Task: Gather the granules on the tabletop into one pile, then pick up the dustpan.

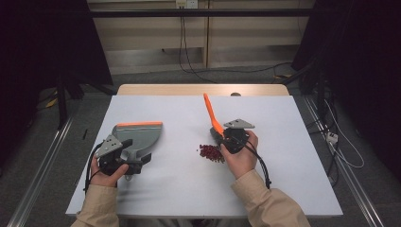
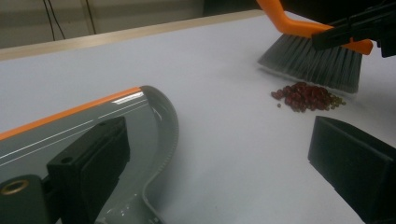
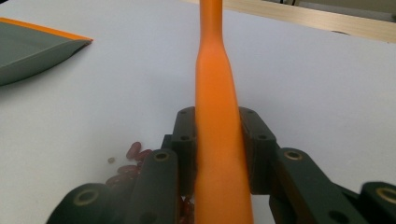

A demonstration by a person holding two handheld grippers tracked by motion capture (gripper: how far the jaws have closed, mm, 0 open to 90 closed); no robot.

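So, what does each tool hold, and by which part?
Right tool: brush, by its orange handle. Left tool: seemingly the dustpan by its handle.

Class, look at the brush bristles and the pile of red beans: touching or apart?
Cannot tell. In the left gripper view the bristles end right at the beans, but neither contact nor a gap shows plainly.

Pale grey table [image 1: 293,142], wooden far edge, grey floor [image 1: 42,156], cables [image 1: 189,61], dark curtains [image 1: 42,42]

Count on the surface [image 1: 283,179]: one grey dustpan [image 1: 137,137] at 9 o'clock, one orange-handled brush [image 1: 213,118] near centre, one pile of red beans [image 1: 211,152] too many to count.
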